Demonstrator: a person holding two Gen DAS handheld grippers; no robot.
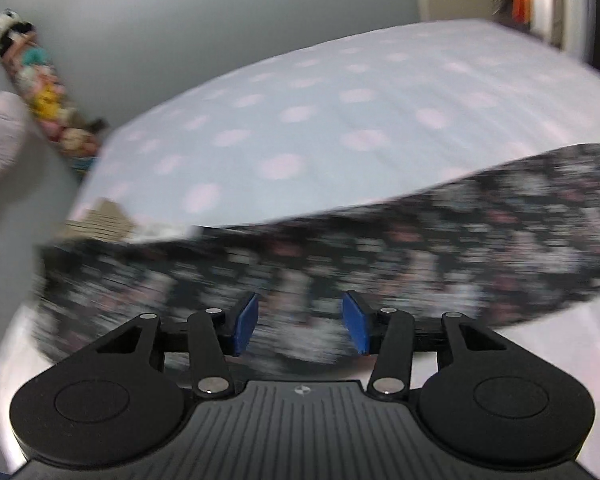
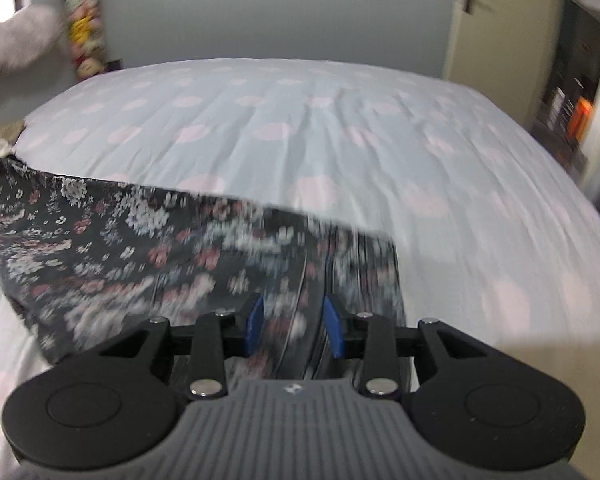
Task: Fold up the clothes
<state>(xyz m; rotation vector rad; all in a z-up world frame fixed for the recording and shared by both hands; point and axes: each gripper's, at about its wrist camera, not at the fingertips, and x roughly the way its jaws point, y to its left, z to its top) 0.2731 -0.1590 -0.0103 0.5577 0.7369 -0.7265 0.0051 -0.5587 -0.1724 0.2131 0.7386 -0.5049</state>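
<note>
Soft, even indoor light, with no hard shadows. Left wrist view: heavy motion blur smears the floral garment [image 1: 340, 264] and the dotted bedsheet [image 1: 340, 100]; only the gripper body stays sharp. Right wrist view: blur is milder at left, streaked toward the right edge. Fisheye distortion bows the bedsheet [image 2: 300, 128] and doorframe; the corners vignette dark.

I see a dark floral-print fabric garment [image 2: 112, 256] lying folded into a flat band across the dotted pale-blue bedsheet [image 2: 340, 128].
</note>
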